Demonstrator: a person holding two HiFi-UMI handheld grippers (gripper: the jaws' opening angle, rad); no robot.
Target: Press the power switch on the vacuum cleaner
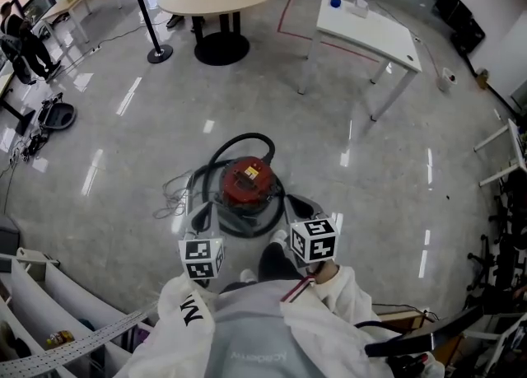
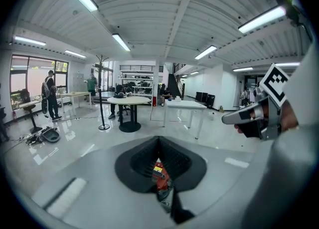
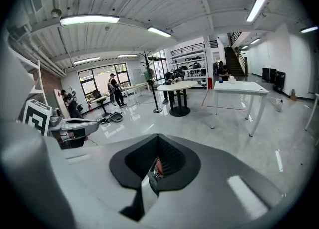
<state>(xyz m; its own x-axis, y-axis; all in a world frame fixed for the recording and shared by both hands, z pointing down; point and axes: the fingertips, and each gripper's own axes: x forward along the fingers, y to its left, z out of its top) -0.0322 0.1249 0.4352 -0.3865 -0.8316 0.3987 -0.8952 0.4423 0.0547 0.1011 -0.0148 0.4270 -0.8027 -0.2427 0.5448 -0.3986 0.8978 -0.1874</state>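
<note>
Glossy floor [image 1: 123, 162] lies beneath both grippers. Left gripper [image 1: 200, 220] and right gripper [image 1: 302, 207] hover with jaws closed together, holding nothing. Just ahead, between and below them, sits the vacuum [image 1: 247, 187], clear of both. Its switch is too small to tell whether it is pressed.
</note>
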